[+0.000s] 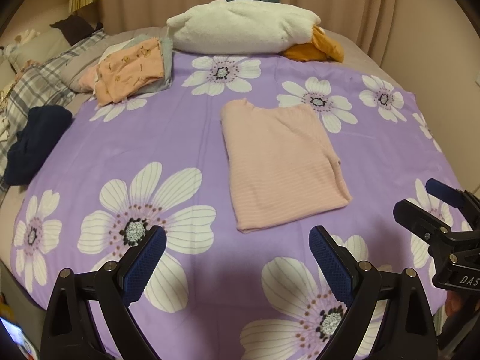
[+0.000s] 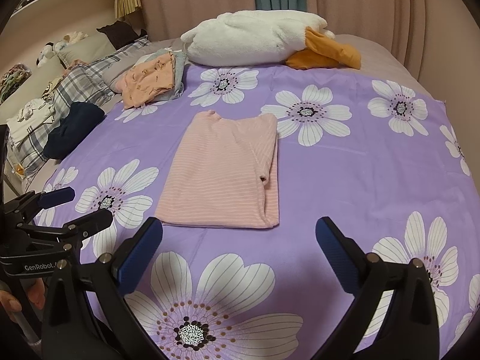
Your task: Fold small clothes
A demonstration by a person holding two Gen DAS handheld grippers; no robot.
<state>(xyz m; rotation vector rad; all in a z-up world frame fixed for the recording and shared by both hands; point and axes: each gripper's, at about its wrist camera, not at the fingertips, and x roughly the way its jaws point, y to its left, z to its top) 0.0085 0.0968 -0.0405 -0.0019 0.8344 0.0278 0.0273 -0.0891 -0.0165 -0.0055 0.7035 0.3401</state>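
A pink striped top (image 1: 279,162) lies folded into a narrow rectangle, sleeves tucked in, on the purple flowered sheet (image 1: 150,138); it also shows in the right wrist view (image 2: 222,171). My left gripper (image 1: 237,240) is open and empty, just short of the top's near edge. My right gripper (image 2: 240,231) is open and empty at the same near edge. Each gripper shows in the other's view, the right gripper (image 1: 420,198) to the right and the left gripper (image 2: 87,207) to the left, both open.
A stack of folded clothes with an orange printed piece (image 1: 132,69) on top sits at the far left. A dark navy garment (image 1: 36,144) lies at the left edge. A white plush goose (image 1: 243,27) lies at the back. Plaid pillows (image 2: 84,87) are at left.
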